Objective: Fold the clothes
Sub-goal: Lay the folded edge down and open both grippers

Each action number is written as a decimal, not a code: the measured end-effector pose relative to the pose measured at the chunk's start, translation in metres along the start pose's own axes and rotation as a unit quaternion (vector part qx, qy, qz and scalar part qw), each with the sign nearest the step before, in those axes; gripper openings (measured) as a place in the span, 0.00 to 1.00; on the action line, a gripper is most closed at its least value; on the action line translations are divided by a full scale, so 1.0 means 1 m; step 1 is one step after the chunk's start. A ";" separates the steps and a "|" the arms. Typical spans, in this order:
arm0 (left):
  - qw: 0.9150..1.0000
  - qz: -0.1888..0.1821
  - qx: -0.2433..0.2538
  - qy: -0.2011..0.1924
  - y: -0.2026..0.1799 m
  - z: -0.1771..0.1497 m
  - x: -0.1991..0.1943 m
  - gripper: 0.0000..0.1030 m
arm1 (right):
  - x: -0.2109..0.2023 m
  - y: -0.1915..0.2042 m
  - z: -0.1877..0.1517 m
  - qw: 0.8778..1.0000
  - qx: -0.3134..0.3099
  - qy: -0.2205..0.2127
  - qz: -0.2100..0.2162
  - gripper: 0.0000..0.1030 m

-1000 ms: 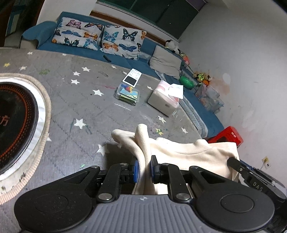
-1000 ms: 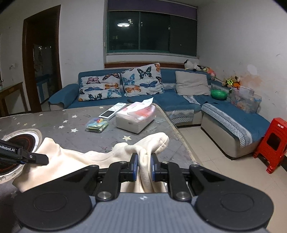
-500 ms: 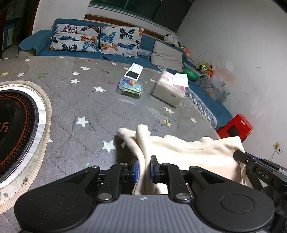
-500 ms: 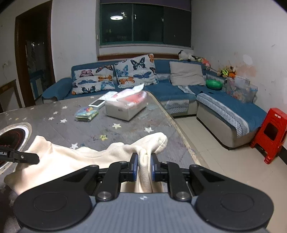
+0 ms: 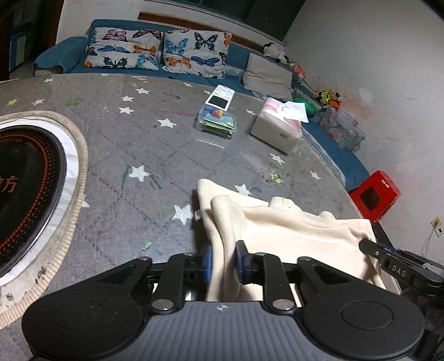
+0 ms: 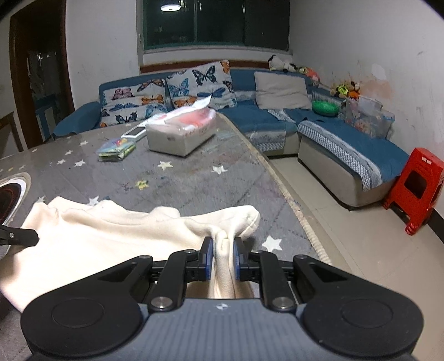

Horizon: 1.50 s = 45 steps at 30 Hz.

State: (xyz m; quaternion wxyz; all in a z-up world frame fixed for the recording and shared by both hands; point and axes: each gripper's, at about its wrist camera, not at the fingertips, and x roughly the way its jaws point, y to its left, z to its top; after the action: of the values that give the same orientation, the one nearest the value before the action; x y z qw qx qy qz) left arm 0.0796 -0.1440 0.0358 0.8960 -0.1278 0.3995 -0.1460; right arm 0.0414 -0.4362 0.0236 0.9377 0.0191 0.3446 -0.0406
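While both grippers' fingers (image 5: 207, 265) clamp it, cream garment (image 5: 291, 230) apparently touches table (image 5: 138, 144).

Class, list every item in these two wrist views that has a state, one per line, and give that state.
left gripper: shut on the cream garment.
right gripper: shut on the cream garment.
cream garment: pinched at both ends, partly on the table, bunched at each grip.
tissue box: open, a tissue sticking out of the top.
ceiling lamp: lit.
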 end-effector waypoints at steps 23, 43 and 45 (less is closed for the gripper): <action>0.997 -0.020 0.074 0.007 -0.045 0.011 0.031 0.28 | 0.014 0.037 0.018 0.999 -0.019 -0.001 0.050 0.21; 0.995 -0.005 0.095 0.008 -0.054 0.010 0.046 0.31 | 0.015 0.039 0.014 0.998 -0.027 0.006 0.048 0.32; 0.995 -0.004 0.098 0.005 -0.054 0.008 0.041 0.31 | 0.010 0.040 0.012 0.998 -0.029 0.007 0.052 0.34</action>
State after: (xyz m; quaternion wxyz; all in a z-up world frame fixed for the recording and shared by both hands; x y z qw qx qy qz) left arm 0.1034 -0.2085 0.0319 0.9014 -0.0405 0.3873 -0.1891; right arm 0.0605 -0.3974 0.0263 0.9362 0.0101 0.3509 0.0183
